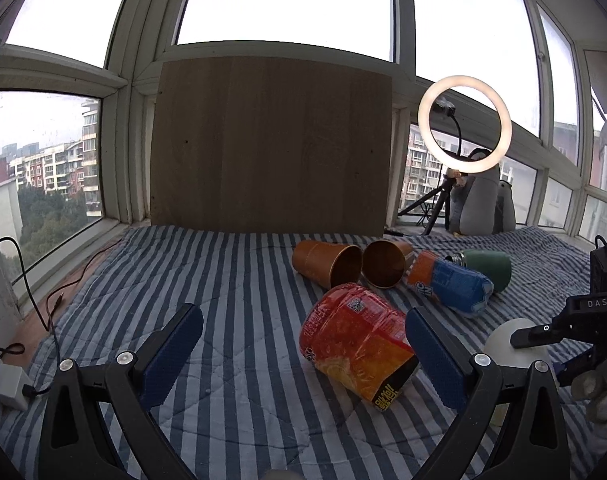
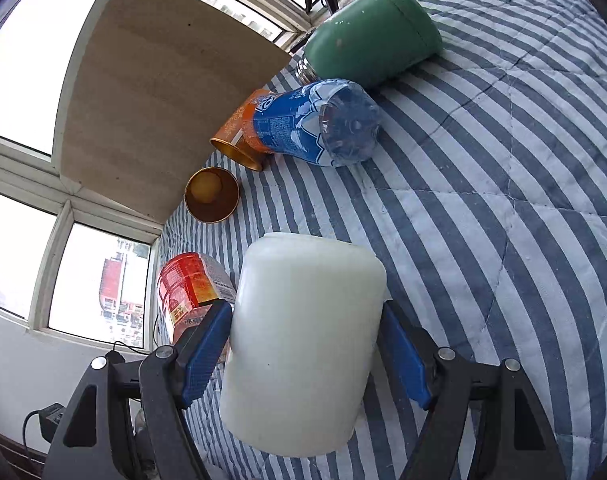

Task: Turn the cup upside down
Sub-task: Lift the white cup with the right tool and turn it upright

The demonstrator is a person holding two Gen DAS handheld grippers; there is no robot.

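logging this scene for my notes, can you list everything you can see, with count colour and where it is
white cup: 1, milky white, held between the right gripper's fingers
paper cups: 2, brown, lying on their sides mid-blanket
noodle tub: 1, red and orange, lying on its side in front of the paper cups
bottle: 1, blue and orange label, lying beside the paper cups
flask: 1, green, lying behind the bottle
blanket: 1, blue and white stripes, under everything
board: 1, brown, upright against the window
ring light: 1, lit, on a tripod at the right
left gripper: open, empty
right gripper: shut on the white cup
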